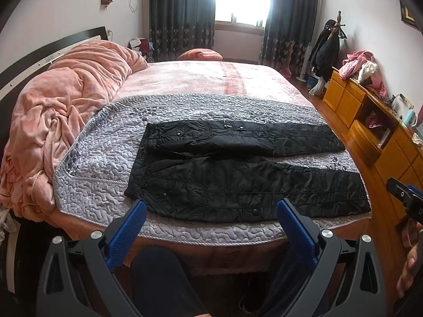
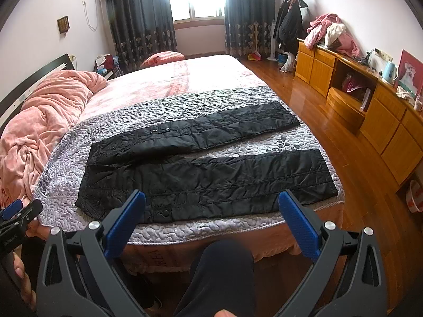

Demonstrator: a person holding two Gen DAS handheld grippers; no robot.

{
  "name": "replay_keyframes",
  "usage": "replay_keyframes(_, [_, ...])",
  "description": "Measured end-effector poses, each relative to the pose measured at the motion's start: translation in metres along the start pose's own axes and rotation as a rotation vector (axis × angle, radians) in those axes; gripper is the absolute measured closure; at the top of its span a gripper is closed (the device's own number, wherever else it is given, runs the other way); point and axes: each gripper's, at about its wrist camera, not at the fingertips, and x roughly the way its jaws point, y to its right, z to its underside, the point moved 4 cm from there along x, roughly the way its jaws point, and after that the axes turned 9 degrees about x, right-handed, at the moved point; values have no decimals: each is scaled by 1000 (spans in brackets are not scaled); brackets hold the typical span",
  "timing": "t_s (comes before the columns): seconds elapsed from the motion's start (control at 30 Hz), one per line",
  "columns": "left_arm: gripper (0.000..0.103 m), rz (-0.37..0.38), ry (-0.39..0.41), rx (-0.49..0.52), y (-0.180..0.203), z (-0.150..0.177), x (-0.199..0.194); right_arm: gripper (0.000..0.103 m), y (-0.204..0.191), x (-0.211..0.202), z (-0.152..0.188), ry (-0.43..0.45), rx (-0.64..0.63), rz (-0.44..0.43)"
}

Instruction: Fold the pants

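Black quilted pants [image 1: 238,174] lie spread flat on the grey quilted cover [image 1: 105,158] at the foot of the bed, waistband to the left, both legs reaching right and slightly apart. They also show in the right wrist view [image 2: 201,174]. My left gripper [image 1: 211,206] is open and empty, held just off the bed's near edge before the waist and near leg. My right gripper [image 2: 211,198] is open and empty, held off the near edge before the near leg. Each gripper shows at the edge of the other's view.
A rumpled pink duvet [image 1: 60,111] is piled at the left of the bed. A wooden dresser [image 2: 370,111] with clothes and a kettle lines the right wall across a wooden floor [image 2: 343,163]. The person's knees [image 2: 224,264] are below the grippers.
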Motion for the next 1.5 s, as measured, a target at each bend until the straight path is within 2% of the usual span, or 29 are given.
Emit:
replay_keyframes(1.27, [4, 0, -6, -12, -7, 1, -2, 3, -10, 3, -1, -14, -16, -7])
replay_keyframes(1.4, [4, 14, -11, 5, -11, 1, 10, 2, -12, 9, -1, -16, -28, -2])
replay_keyframes(1.43, [4, 30, -27, 12, -14, 3, 19, 2, -12, 13, -1, -7, -44, 1])
replay_keyframes(1.5, [4, 93, -121, 14, -24, 11, 52, 3, -10, 29, -1, -5, -73, 4])
